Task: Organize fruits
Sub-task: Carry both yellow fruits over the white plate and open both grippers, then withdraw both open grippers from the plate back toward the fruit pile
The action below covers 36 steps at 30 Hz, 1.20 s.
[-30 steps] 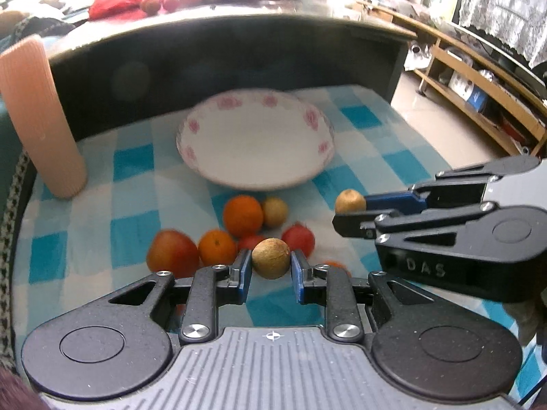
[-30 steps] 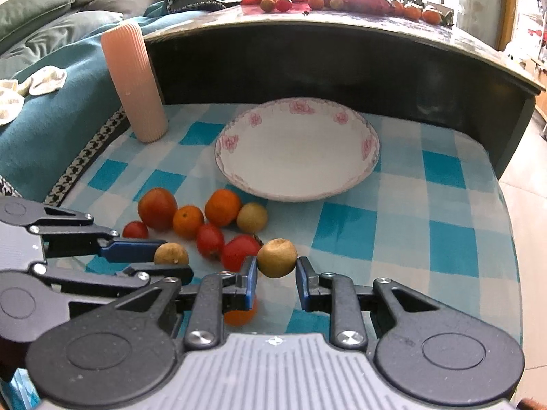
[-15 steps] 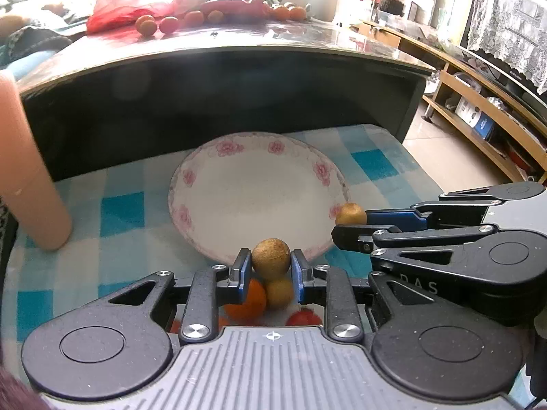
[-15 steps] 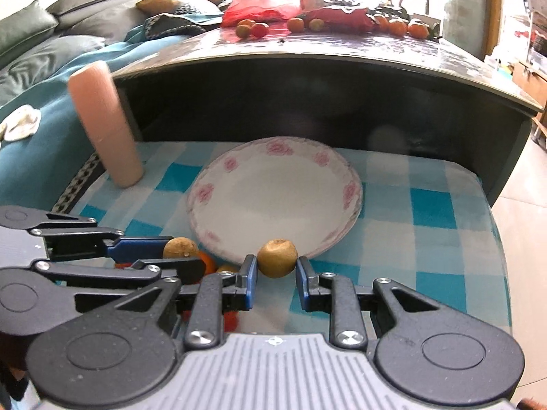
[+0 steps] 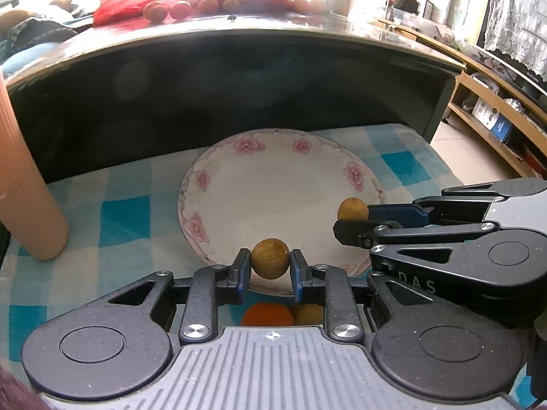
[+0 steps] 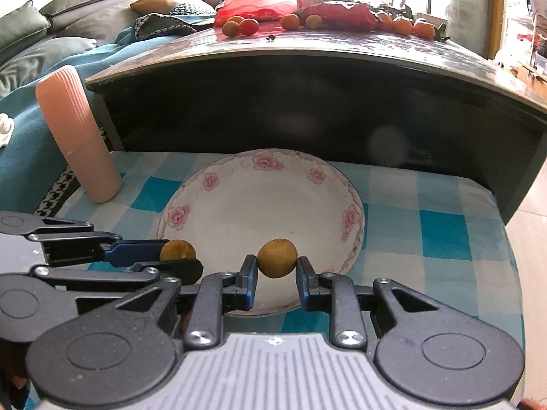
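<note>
Item: two small brown round fruits, probably longans, each carried by one tool above a flowered plate [image 5: 212,184].

Left tool [image 5: 270,268]: jaws nearly closed, pinching the left fruit [image 5: 270,258] at its sides. The fruit sits between the blue pads at the fingertips, over the plate's near rim.

Right tool [image 6: 276,271]: jaws nearly closed on the right fruit [image 6: 277,258], held the same way, at the tips, over the near part of the plate. From the left view this fruit [image 5: 352,208] hangs over the plate's right rim.

Plate: bare, on a blue-checked cloth [image 6: 441,232] on the desk. A pink ribbed cup [image 6: 77,133] stands to the left. An orange [image 5: 268,314] and another fruit lie under the left tool, off the plate.

Risks, as judged:
- Tip-only grip on a round, smooth fruit; it may squirt out.
- Release near the rim may send the fruit rolling off onto the cloth.
- The two tools are close together and may knock each other.
- A drop from height may make the fruit bounce out.
</note>
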Available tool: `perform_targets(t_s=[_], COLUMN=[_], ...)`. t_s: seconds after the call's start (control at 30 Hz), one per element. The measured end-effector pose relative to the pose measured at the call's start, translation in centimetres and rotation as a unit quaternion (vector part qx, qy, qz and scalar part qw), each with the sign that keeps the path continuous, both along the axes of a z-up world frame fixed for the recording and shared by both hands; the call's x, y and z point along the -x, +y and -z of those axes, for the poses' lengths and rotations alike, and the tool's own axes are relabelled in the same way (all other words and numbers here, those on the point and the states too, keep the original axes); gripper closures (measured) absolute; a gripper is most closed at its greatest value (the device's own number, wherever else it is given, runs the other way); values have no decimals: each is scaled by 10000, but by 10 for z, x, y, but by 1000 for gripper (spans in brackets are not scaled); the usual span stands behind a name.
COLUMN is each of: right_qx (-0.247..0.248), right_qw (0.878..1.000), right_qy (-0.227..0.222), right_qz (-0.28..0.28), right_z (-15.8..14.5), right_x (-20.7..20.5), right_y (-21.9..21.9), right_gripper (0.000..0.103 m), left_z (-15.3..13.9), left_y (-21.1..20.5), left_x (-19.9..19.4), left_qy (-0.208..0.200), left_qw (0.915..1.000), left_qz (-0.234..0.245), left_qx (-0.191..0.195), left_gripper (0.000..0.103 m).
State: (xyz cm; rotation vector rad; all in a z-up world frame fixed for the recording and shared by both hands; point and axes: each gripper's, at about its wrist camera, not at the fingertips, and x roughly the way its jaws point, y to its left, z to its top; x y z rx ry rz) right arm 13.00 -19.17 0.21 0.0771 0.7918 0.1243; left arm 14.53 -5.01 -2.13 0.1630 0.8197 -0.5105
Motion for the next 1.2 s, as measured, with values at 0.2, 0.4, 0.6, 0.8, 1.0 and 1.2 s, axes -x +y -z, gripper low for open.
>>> perform_targets(t_s=[0.2, 0.4, 0.6, 0.8, 1.0, 1.2], right_qx=[4, -50, -8, 21, -43, -125], right_qw=[10000, 10000, 10000, 10000, 9998, 9992], right_qy=[46, 13, -4, -27, -177, -338], right_qz=[-37, -50, -12, -7, 100, 183], right_z=[9, 11, 13, 12, -3, -27], right_x=[-5, -10, -9, -11, -7, 1], right_y=[-3, -4, -5, -6, -11, -13], right_gripper=[62, 61, 61, 58, 57, 57], left_z=[4, 6, 6, -1, -16, -35], left_y=[0, 0, 0, 2, 9, 17], left_x=[-4, -6, -6, -4, 1, 11], left_qy=[-23, -48, -81, -124, -169, -237], left_qw=[10000, 10000, 9999, 9998, 9996, 9994], left_qz=[-39, -58, -60, -117, -203, -246], left_qx=[-30, -55, -77, -83, -77, -41], left_gripper=[72, 68, 63, 55, 55, 53])
